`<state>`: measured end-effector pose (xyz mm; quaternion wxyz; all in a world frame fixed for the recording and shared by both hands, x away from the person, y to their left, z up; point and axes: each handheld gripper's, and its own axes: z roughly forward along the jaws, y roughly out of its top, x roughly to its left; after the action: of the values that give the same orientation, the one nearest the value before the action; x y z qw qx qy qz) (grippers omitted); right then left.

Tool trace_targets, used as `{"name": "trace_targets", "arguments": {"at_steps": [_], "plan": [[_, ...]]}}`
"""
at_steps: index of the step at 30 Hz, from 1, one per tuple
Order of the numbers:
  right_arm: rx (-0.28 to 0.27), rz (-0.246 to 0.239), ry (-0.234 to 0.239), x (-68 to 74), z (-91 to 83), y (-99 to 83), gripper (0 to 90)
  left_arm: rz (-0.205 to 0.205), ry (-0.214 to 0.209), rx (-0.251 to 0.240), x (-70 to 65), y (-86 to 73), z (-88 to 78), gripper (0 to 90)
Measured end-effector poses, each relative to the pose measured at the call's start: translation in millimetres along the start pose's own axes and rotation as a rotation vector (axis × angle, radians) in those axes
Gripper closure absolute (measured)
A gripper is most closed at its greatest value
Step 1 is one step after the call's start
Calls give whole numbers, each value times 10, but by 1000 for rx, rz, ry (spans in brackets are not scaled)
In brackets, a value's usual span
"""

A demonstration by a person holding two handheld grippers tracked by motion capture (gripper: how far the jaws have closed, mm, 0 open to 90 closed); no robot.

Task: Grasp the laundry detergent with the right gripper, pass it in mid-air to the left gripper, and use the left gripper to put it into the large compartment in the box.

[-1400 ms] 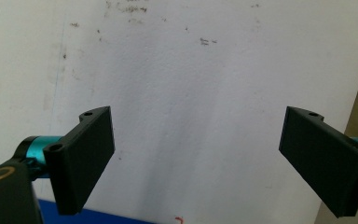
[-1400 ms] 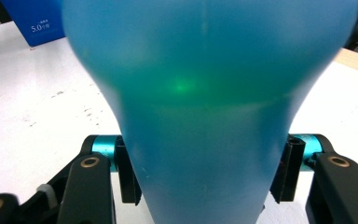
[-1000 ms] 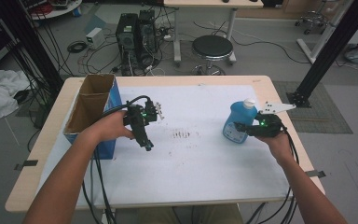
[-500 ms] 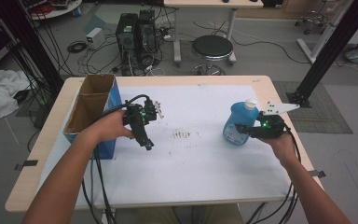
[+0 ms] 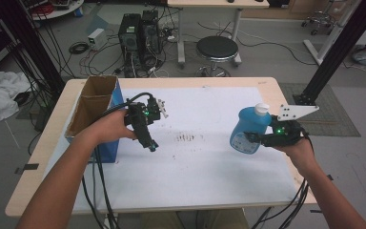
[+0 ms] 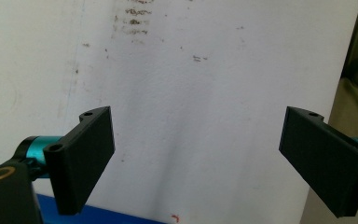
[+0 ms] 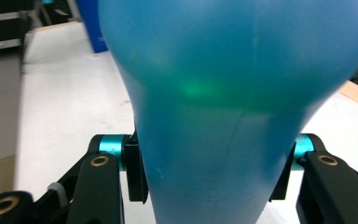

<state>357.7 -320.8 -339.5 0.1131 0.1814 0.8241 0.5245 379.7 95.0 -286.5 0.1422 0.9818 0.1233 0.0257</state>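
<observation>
A blue bottle with a white cap hangs tilted above the right side of the white sheet. My right gripper is shut on its lower body, and in the right gripper view the pads press both sides of the bottle. My left gripper hovers over the sheet's left part, pointing down, beside the box. Its jaws stand wide apart with nothing between them, and the left gripper view has bare stained paper between the fingers of that gripper.
An open cardboard box with a blue side stands at the table's left edge. Brown smudges mark the sheet's middle. A wooden table rim borders the sheet. A stool and computer cases stand on the floor behind.
My right gripper has risen with the blue bottle, lifting it off the sheet and tilting it. The left gripper has stayed where it was.
</observation>
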Motion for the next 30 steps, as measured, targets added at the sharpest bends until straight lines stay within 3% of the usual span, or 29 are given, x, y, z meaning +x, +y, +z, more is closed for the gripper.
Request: {"name": "trace_targets", "arguments": {"at_steps": [7,13,23,30], "plan": [[6,-4,61,165,-44,166,459,16,2,-5,-79,80,-123,103],[0,-28,82,289,-8,320,458,29,14,-2,-139,135,-221,103],[11,-65,146,429,183,563,458,36,0,7,-217,183,-341,103],[28,-94,183,399,397,619,459,51,-10,10,-260,228,-417,103]]}}
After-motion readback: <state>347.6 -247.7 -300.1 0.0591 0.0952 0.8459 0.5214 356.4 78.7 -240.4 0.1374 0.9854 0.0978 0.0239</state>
